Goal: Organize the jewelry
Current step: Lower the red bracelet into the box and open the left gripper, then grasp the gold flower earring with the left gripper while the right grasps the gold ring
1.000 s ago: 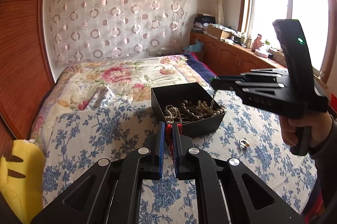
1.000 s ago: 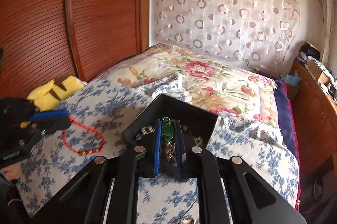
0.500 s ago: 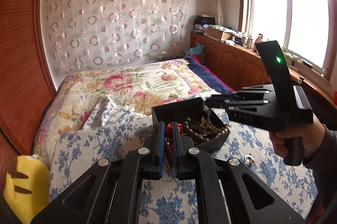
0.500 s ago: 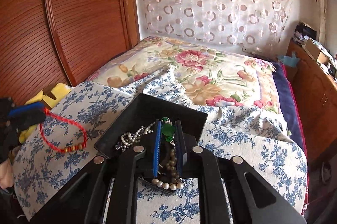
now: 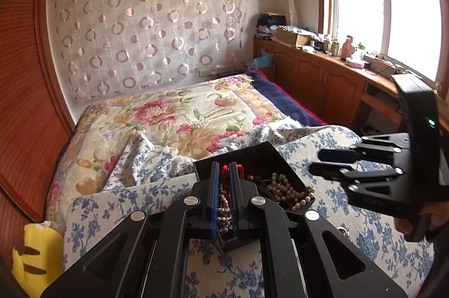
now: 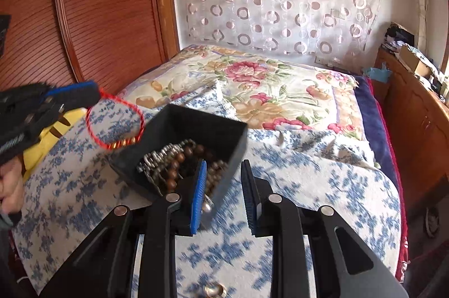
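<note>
My left claw [image 6: 96,94] was pinched closed on a thin red cord bracelet [image 6: 113,120], a loop of twisted thread carrying a short run of small gold-coloured beads at its lowest point. From my right wrist camera the loop dangled off the claw tip, its beaded bottom right at the near-left rim of the black square open-topped box [image 6: 235,142]; whether it touched the rim I could not tell. In my left wrist view the red cord [image 5: 223,171] showed bunched between the blue pads.

The box sat on the blue-and-white floral bedsheet [image 6: 308,186] covering the bed. Inside it lay a tangle of dark brown wooden beads [image 6: 179,162], a pale pearl-like strand [image 5: 283,186] and some silvery pieces [image 6: 157,157].

My right claw [image 6: 223,193] stood parted and gripped nothing, its left pad over the box's near corner. A small metallic ring [image 6: 214,290] lay on the sheet, on my side of the box.
</note>
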{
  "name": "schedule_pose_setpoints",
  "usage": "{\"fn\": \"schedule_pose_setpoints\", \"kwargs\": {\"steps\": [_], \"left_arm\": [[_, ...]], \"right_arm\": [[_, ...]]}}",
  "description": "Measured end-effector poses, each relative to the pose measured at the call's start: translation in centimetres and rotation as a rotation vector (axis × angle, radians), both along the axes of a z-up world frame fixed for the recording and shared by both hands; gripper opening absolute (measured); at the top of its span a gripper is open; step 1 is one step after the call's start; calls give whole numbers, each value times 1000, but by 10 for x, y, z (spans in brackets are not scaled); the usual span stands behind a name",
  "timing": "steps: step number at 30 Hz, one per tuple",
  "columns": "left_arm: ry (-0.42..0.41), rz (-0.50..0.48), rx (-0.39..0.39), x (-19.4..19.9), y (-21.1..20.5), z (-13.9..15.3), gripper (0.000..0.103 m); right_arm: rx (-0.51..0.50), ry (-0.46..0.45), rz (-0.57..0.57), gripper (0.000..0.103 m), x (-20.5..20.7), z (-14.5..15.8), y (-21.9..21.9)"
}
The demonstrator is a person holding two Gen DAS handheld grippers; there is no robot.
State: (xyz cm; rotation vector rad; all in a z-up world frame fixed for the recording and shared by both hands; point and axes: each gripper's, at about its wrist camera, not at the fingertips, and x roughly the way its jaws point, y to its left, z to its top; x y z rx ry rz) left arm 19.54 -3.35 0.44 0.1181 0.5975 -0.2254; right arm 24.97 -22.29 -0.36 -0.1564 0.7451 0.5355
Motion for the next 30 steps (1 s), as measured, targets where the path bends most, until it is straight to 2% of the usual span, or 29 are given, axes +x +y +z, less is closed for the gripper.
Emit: {"fn": "schedule_pose_setpoints", "kwargs": {"steps": [9,11,16,18,20,22,27,30], "left_arm": [[22,-6,25,17,-17,-10,6],[22,1,30,18,-18,-10,11],[27,-1,27,17,-20,-15,39],[29,-4,27,12,-19,-17,43],[34,-10,24,6,-19,-19,54],[29,-17,17,-2,-16,-21,66],[37,-20,13,-22,-13,-31,85],[48,-30,4,-33,-11,-38,88]], "right_arm": [[-14,19,-14,27,-19,-19,-35],[-24,28,-9,27,-23,-25,-38],[-31,46,1,28,-31,-32,-43],[-27,48,10,33,-37,-34,-44],[-25,52,19,39,-44,-37,-44],[-31,59,33,40,-52,-42,-43],[-61,79,59,43,-69,-56,-36],[-83,88,76,43,-76,-63,-30]]}}
